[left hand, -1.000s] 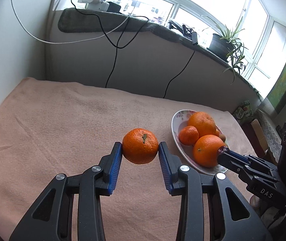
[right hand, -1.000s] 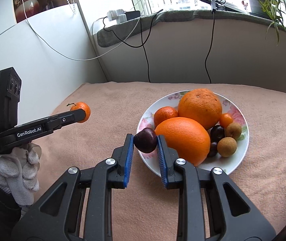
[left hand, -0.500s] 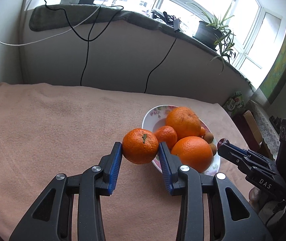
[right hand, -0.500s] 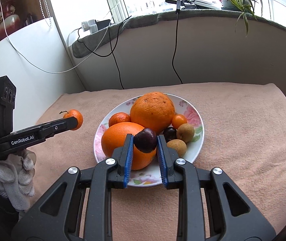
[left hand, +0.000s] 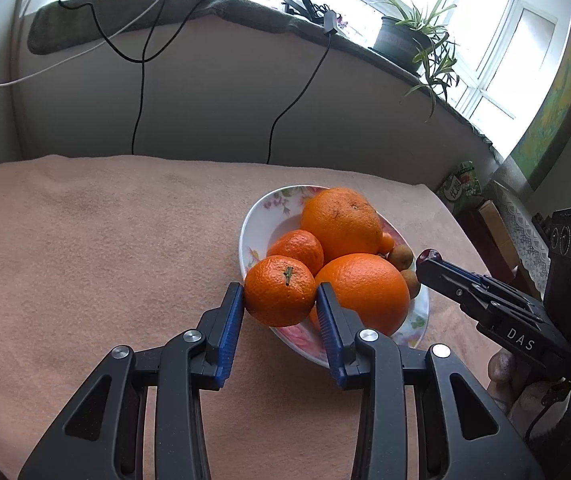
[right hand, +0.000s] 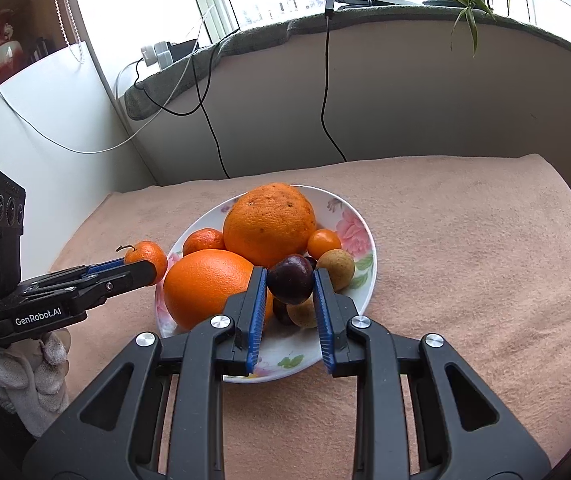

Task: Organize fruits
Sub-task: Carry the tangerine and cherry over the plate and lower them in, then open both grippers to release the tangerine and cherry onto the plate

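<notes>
My left gripper (left hand: pixel 280 300) is shut on a mandarin (left hand: pixel 279 293) and holds it over the near left rim of a flowered plate (left hand: pixel 261 220). My right gripper (right hand: pixel 289 284) is shut on a dark plum (right hand: pixel 290 279) and holds it over the plate (right hand: pixel 355 232), above its small fruits. The plate carries two large oranges (right hand: pixel 269 224) (right hand: pixel 205 286), a mandarin (right hand: pixel 203 241), a small orange fruit (right hand: pixel 324 243) and brown round fruits (right hand: pixel 337 264). In the right wrist view the left gripper (right hand: pixel 153 266) shows at the left with its mandarin (right hand: pixel 145 256).
A pink cloth (left hand: pixel 85 240) covers the table. A grey wall with hanging black cables (left hand: pixel 139 92) stands behind it. A potted plant (left hand: pixel 405 40) sits on the window ledge. Boxes and packets (left hand: pixel 461 188) lie past the table's right edge.
Both grippers have moved in toward the plate with their fruits. The mandarin is now at the plate's left rim and the plum is above the small fruits.
</notes>
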`<state>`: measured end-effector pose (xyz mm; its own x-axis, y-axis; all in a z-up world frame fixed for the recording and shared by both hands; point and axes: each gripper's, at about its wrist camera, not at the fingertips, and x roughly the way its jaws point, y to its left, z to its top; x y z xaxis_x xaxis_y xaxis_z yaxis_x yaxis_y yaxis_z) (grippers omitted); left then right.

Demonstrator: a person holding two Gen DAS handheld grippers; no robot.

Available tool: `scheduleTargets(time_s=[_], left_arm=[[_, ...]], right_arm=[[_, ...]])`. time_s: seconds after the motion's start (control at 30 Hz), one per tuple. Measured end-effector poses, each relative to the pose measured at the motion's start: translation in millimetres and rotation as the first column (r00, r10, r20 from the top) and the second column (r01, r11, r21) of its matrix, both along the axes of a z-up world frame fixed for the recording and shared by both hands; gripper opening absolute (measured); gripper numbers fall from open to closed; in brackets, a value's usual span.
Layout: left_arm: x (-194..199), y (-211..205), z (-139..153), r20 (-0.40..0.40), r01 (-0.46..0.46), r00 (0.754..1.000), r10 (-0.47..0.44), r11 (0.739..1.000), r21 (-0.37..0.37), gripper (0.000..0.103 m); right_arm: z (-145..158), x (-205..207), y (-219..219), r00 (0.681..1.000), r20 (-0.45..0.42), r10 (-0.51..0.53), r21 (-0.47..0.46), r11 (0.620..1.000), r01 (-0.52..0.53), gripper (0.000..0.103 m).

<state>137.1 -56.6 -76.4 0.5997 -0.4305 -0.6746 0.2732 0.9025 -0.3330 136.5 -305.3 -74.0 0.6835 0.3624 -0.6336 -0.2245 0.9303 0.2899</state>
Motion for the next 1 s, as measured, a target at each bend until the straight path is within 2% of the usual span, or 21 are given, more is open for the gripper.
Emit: scheduleTargets(time_s=[0.53,0.7,0.73,0.8,0.87,0.93,1.0], left_arm=[[6.5,-6.4,-3.1,-0.015,0.009,1.000,-0.009,1.000,0.009,0.037],[6.2,-5.2,0.7,-0.002,0.008,1.000,-0.008,1.000,0.002,0.046],[6.1,-5.5,1.5,0.001,0.009,1.000,-0.009,1.000,0.004,0.046],[5.8,-5.7,2.6,0.005,0.008,1.000,-0.008,1.000,0.006,0.046],[5.9,-6.4,3.1,0.007,0.010,1.000,-0.010,1.000,0.007,0.046],[5.4,-6.7,3.4,0.008,0.010,1.000,-0.010,1.000,0.005,0.046],[4.2,-8.0,4.2,0.011,0.012,1.000,-0.012,1.000,0.006,0.049]], right_arm=[[-4.3,10.1,-2.4,1.000,-0.024,-0.003,0.017,1.000,0.003,0.025],[-4.5,10.3,-1.3,1.000,-0.027,0.002,0.019,1.000,-0.001,0.025],[-4.7,10.4,-1.6,1.000,-0.028,0.000,0.020,1.000,0.000,0.028],[-4.0,10.6,-2.0,1.000,-0.025,-0.005,0.025,1.000,0.005,0.047],[-3.6,9.9,-3.6,1.000,-0.021,-0.009,0.033,0.999,0.010,0.053],[-3.6,9.6,-4.3,1.000,-0.020,-0.009,0.035,0.999,0.010,0.055],[-3.5,8.8,-5.1,1.000,-0.018,-0.012,0.032,0.999,0.013,0.062]])
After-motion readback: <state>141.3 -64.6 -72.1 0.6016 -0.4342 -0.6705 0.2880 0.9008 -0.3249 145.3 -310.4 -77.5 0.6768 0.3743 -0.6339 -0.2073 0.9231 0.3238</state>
